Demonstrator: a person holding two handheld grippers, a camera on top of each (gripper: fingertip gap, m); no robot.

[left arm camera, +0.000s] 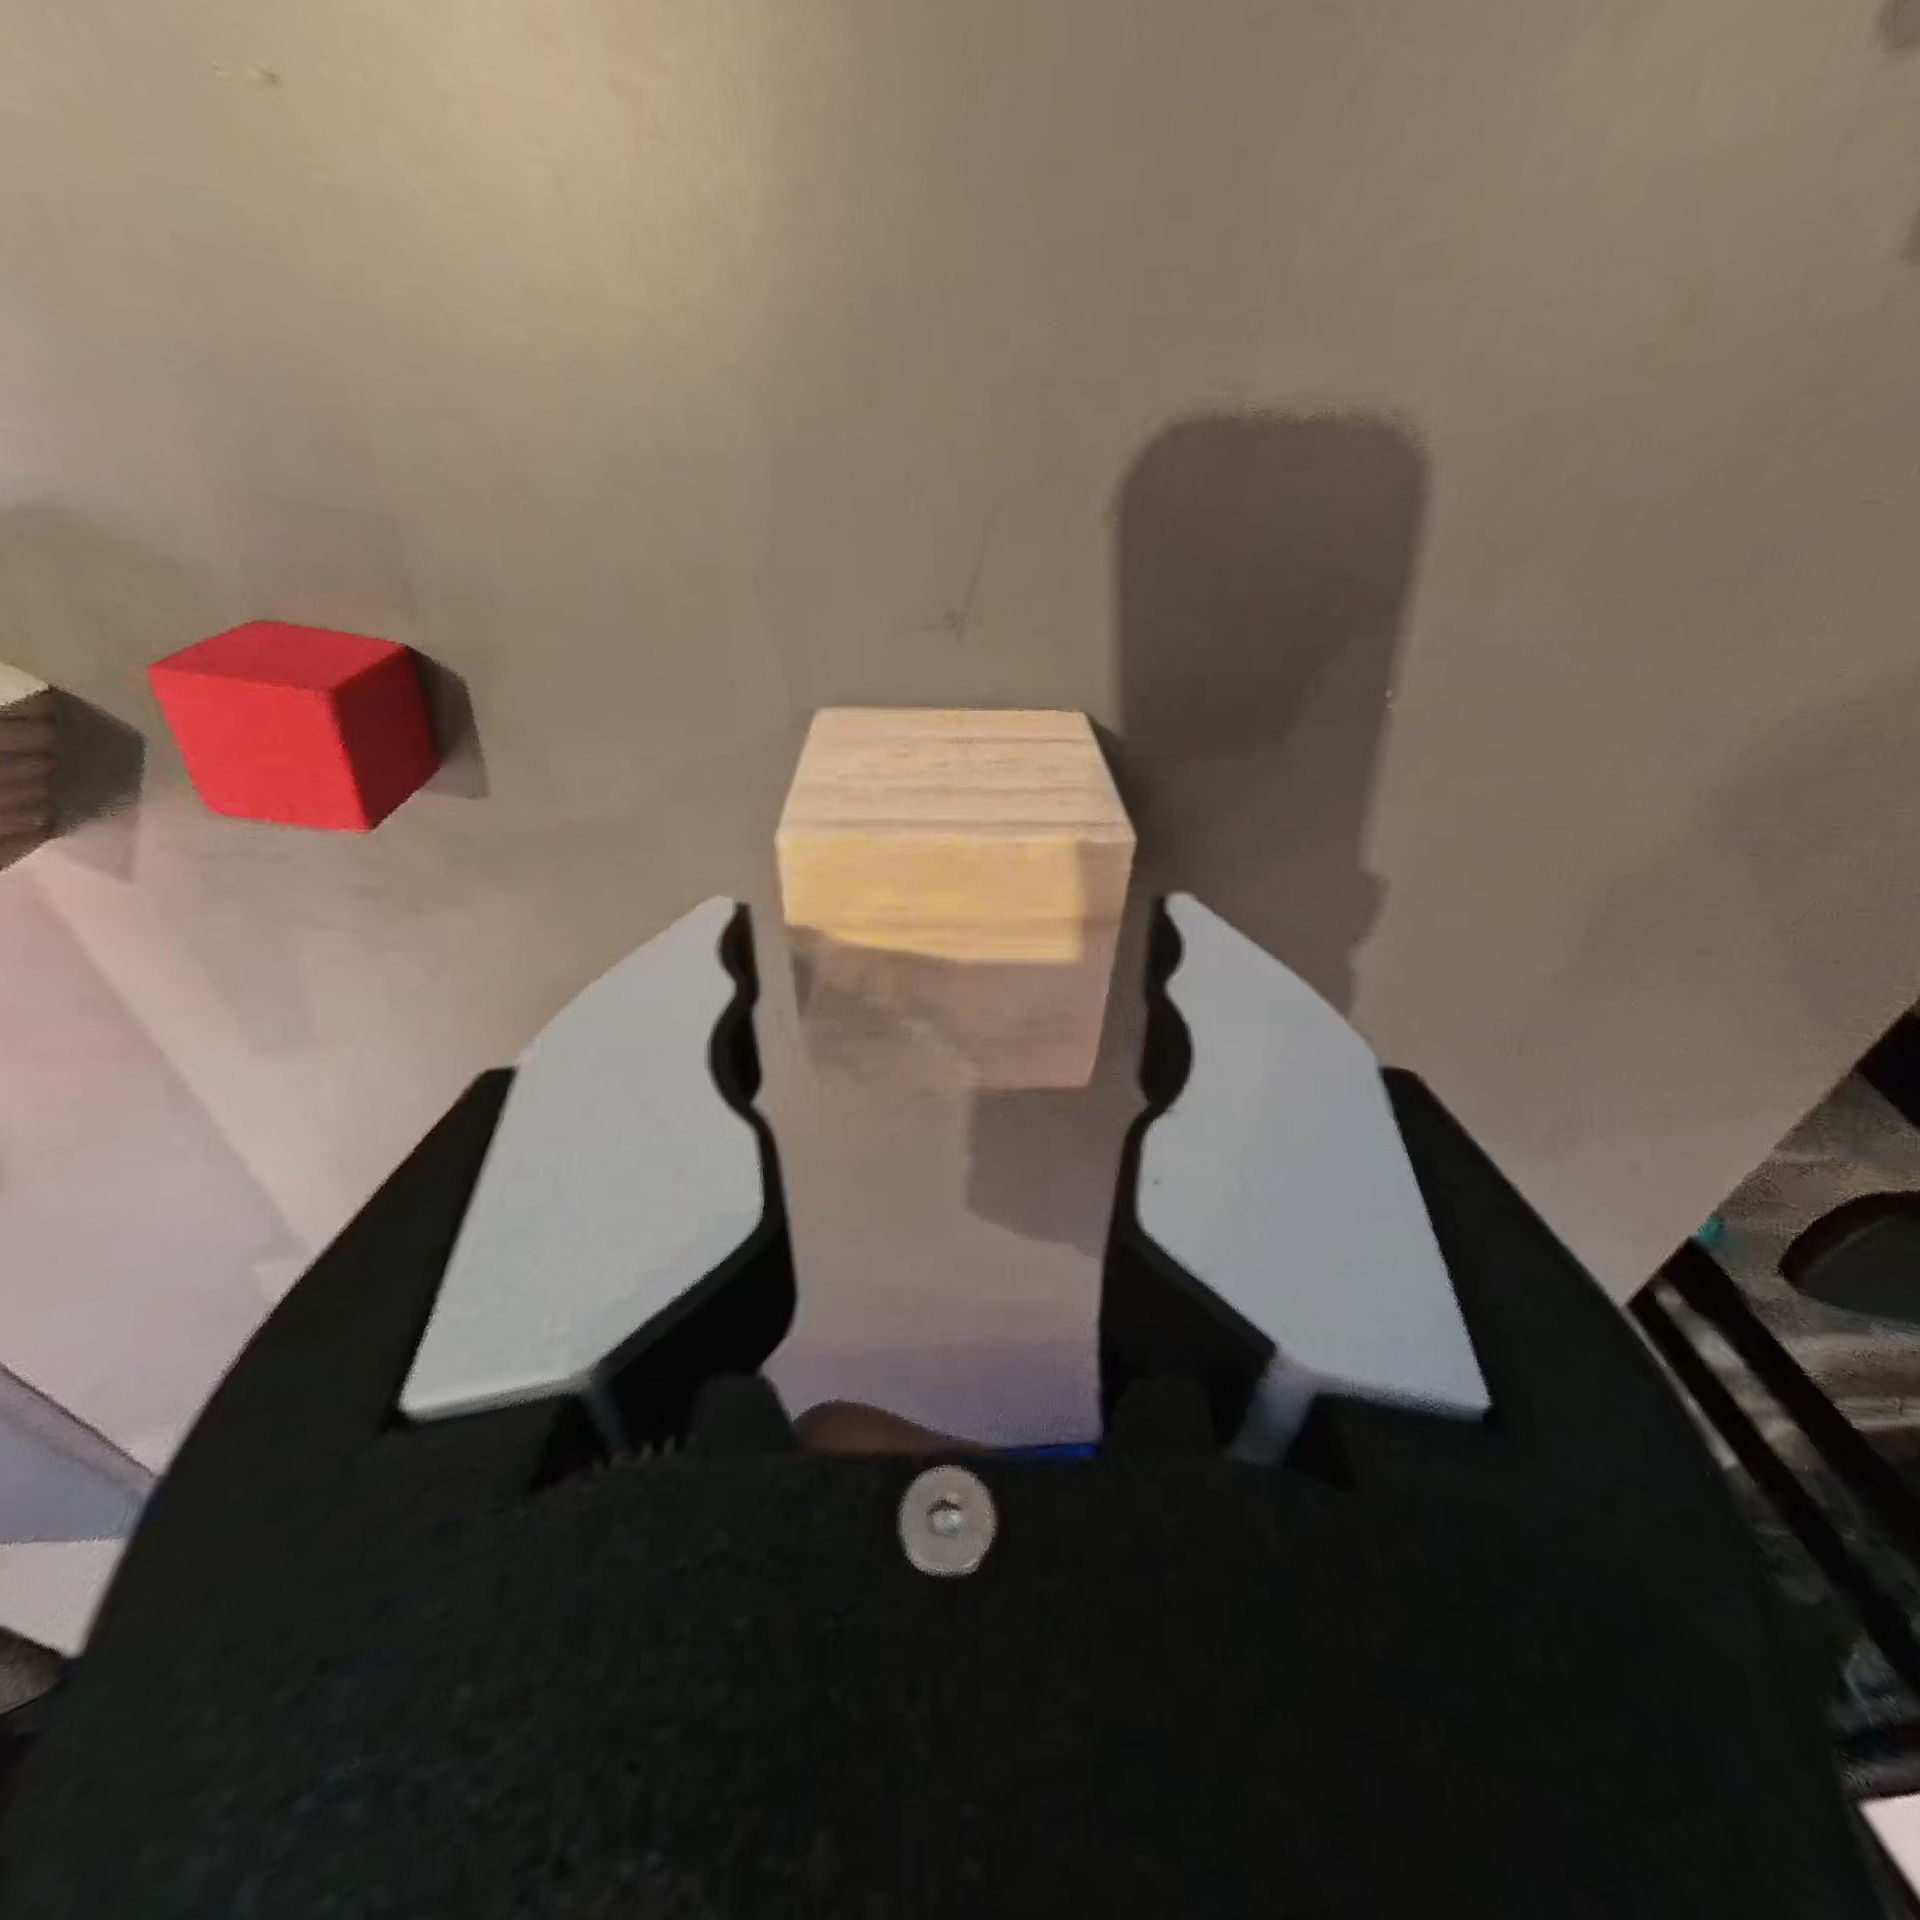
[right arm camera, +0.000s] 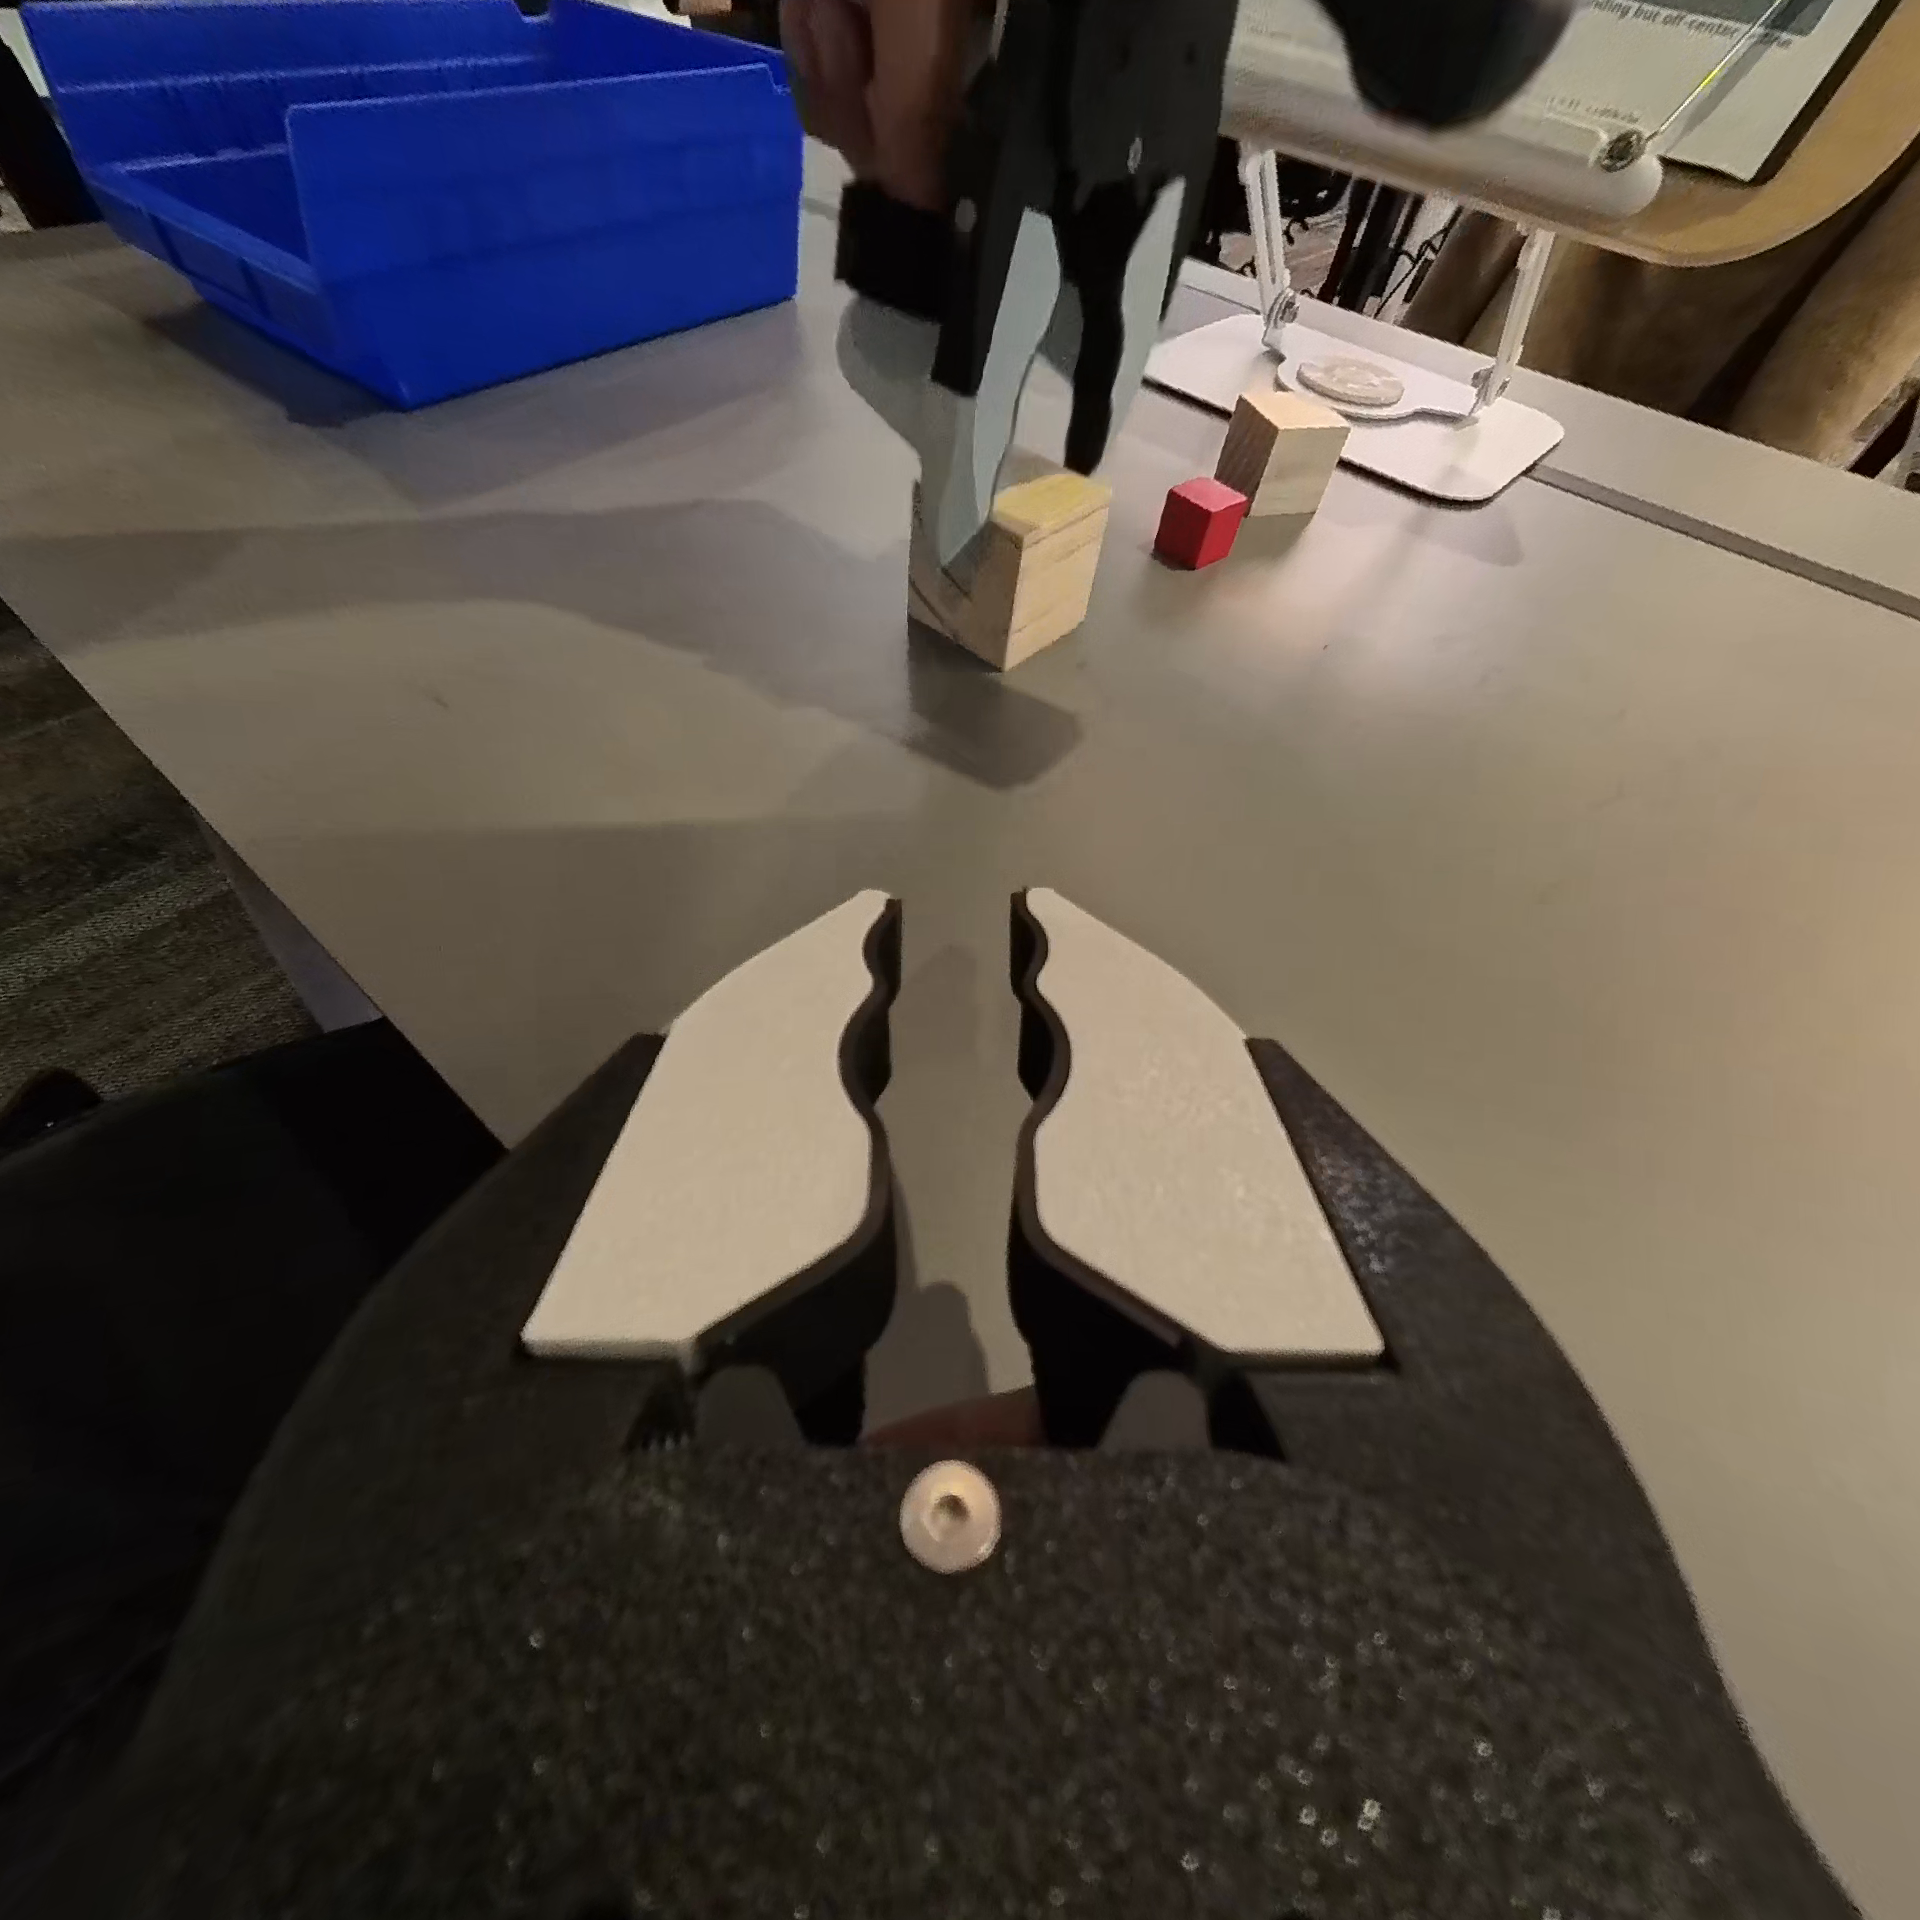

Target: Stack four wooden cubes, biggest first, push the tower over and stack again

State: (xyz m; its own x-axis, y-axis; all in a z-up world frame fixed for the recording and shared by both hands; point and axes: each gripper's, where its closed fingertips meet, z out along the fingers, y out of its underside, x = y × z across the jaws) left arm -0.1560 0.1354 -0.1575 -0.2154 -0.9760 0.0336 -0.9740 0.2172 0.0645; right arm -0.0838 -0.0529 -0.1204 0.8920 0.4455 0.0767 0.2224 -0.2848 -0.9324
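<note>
Left tongs (left arm camera: 951,914) down over the big wooden cube (left arm camera: 951,894) on the grey tabletop (right arm camera: 1351,883), right tongs (right arm camera: 956,904) idle.

Largest first: blue bin (right arm camera: 436,208) at the far left of the tabletop, white stand base (right arm camera: 1455,426) far right. Big wooden cube mid-table, left tongs spread wide around its sides, contact not clear. A smaller wooden cube (right arm camera: 1283,452) sits by the stand, the small red cube (right arm camera: 1200,523) just beside it. Right tongs hover low near the front edge, slightly parted, gripping nothing.
</note>
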